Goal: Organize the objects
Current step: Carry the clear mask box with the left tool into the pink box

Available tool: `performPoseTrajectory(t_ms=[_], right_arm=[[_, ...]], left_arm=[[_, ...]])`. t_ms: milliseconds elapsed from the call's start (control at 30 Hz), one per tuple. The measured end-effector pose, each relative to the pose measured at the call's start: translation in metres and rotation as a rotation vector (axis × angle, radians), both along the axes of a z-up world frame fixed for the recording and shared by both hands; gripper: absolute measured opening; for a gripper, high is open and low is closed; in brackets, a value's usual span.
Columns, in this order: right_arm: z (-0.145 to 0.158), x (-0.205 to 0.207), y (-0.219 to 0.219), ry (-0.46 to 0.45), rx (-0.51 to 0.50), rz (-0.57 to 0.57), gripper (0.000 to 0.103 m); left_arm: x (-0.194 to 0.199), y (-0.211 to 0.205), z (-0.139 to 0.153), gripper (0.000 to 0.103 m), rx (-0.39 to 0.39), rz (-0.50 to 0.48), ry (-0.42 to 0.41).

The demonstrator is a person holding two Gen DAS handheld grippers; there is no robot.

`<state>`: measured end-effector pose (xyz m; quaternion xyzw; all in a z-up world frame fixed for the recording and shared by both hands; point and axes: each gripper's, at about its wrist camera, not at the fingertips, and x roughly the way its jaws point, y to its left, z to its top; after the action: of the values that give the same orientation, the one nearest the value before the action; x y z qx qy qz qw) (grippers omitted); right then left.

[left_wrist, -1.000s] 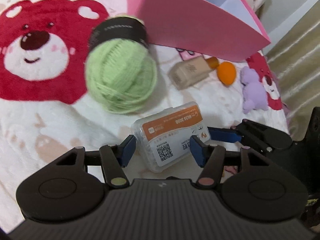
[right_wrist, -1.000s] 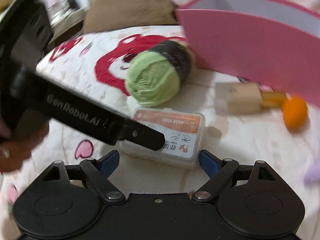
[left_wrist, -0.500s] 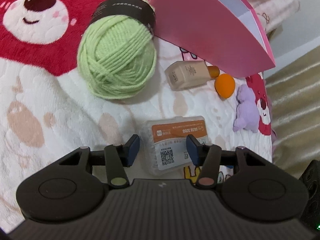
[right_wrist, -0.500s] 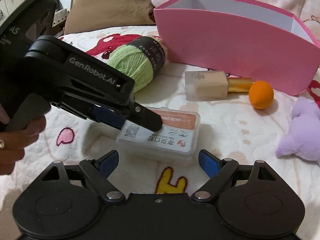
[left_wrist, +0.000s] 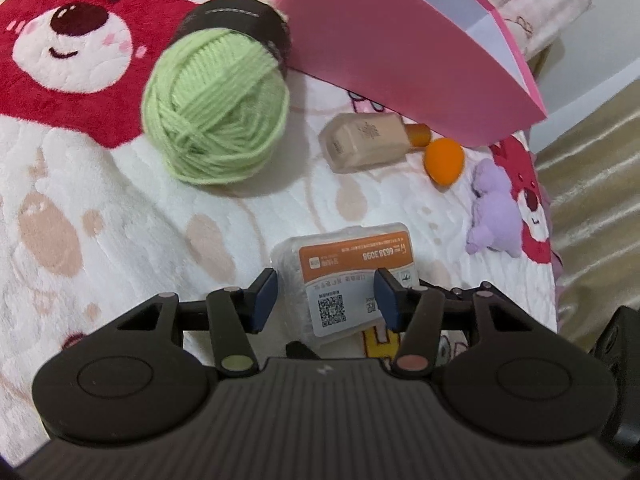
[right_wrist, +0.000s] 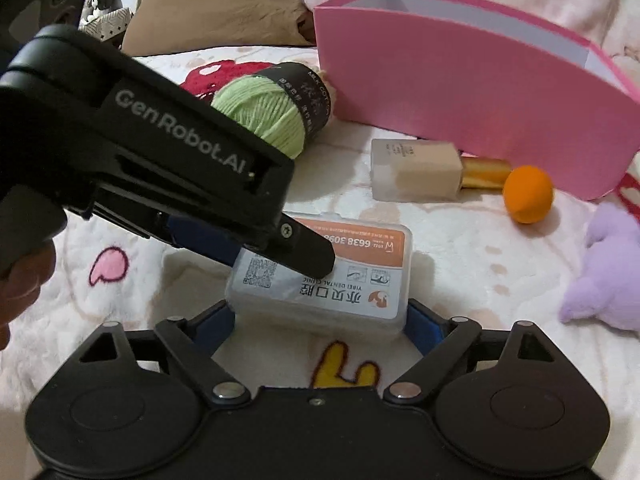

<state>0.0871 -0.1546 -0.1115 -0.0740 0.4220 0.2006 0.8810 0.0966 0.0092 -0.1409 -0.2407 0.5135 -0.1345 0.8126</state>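
On the plush bear-print blanket (left_wrist: 100, 208) lies the clear plastic box (left_wrist: 348, 276), and both my grippers are at it. My left gripper (left_wrist: 326, 300) has its blue pads on either side of the box's near end; whether they actually press it I cannot tell. My right gripper (right_wrist: 320, 320) stands spread wide, its blue fingers (right_wrist: 424, 326) flanking the box's near corners without clamping.

The box's orange-and-white label reads "6638 3098" and, from the right wrist view, "YIBEI DENTAL CLINIC" beside Chinese characters and a QR code. The left gripper's arm crossing that view carries "GenRobot.AI". The dark band on the green yarn ball (right_wrist: 272, 114) shows "MILK COT..." there; from the left wrist the band's lettering is unreadable.

Past the box lie a beige foundation bottle (left_wrist: 366, 142) with a gold cap and an orange sponge (left_wrist: 444, 160), just beside the pink box (left_wrist: 384, 52), and a purple plush toy (left_wrist: 494, 216). Only the right view shows the brown pillow (right_wrist: 216, 4).
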Motion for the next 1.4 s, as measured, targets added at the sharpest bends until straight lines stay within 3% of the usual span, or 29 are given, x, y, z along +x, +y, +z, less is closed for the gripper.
performPoseTrajectory(t_ms=[300,500,733,1000,1200,1400], right_arm=[[0.022,-0.012,-0.012,-0.013,0.048,-0.026,0.092],[0.044,-0.034,-0.009,-0.110,-0.024,0.027,0.092],[0.080,-0.028,-0.011,-0.162,-0.003,0.010,0.092],[0.152,-0.001,-0.028,-0.251,0.001,-0.022,0.092],[0.192,0.027,-0.042,-0.290,-0.068,0.046,0.091],[0.213,0.065,-0.056,-0.271,-0.019,0.073,0.091]], left_arm=[[-0.017,-0.017,0.035,0.051,0.094,-0.094,-0.080],[-0.029,-0.017,0.061,0.051,0.093,-0.150,-0.100],[-0.029,-0.019,0.109,0.051,0.115,-0.181,-0.194],[0.002,-0.026,0.184,0.051,0.135,-0.245,-0.301],[0.038,-0.037,0.231,0.051,0.158,-0.285,-0.304],[0.075,-0.042,0.244,0.051,0.169,-0.266,-0.286]])
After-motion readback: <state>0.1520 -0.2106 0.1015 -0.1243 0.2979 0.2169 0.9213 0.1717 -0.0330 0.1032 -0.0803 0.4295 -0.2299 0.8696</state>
